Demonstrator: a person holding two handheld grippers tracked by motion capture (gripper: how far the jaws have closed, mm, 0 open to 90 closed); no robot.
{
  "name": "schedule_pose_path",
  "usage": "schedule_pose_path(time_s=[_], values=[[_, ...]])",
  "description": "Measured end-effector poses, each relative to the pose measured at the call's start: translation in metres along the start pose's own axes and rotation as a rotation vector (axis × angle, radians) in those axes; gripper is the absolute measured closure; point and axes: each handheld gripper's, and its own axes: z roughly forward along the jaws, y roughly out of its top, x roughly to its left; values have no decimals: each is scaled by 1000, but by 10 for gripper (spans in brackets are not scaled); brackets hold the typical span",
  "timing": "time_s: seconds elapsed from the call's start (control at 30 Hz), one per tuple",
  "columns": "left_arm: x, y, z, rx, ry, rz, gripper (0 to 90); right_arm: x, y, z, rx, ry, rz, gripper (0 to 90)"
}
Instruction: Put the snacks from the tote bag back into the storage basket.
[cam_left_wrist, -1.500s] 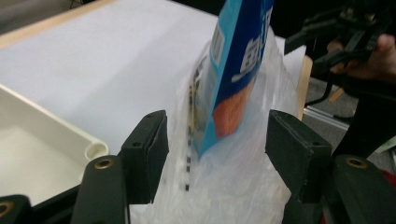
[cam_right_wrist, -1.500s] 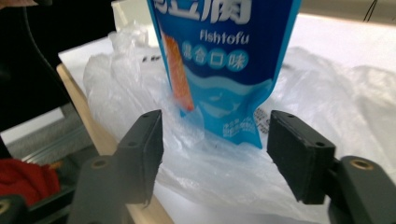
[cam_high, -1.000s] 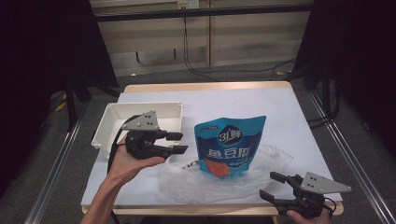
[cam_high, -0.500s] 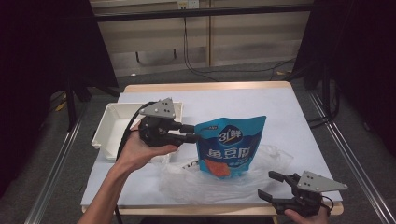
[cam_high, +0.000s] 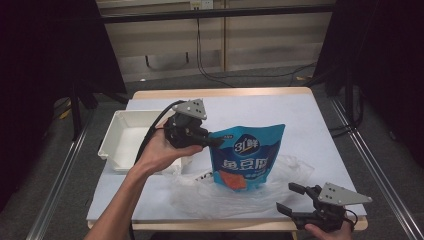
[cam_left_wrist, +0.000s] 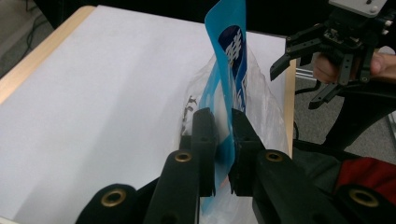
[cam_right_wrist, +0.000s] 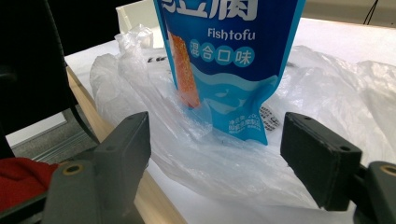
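Now you hold the pouch upright over the bag.
Beside the white tray, your left claw pinches the blue fish-tofu pouch by its edge, bottom inside the clear plastic bag on the desk; your right claw waits wide, likely to spread it.

Left tongs: moved from over the near left part of the white-covered table, beside the white rectangular plastic tray, rightward and away from the person; jaws, parted a second ago, now closed on the upper left edge of the upright blue printed fish-tofu pouch.

Left forearm: extended farther across the table.

Right tongs: shifted very slightly at the near right corner; jaws spread.
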Motion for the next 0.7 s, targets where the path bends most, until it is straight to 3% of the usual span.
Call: schedule_pose_path(time_s=[0.2, 0.33, 0.5, 0.57, 0.7], values=[[2, 5, 5, 45, -25, 26, 807, 0, 0, 2, 5, 4, -4, 245], [0, 8, 13, 62, -17, 38, 767, 1, 1, 4, 10, 6, -7, 245], [0, 10, 24, 83, -26, 20, 683, 1, 1, 4, 12, 9, -11, 245], [0, 11, 26, 93, -27, 33, 704, 1, 1, 3, 10, 6, -10, 245], [1, 10, 30, 105, -31, 18, 792, 1, 1, 2, 10, 3, -7, 242]])
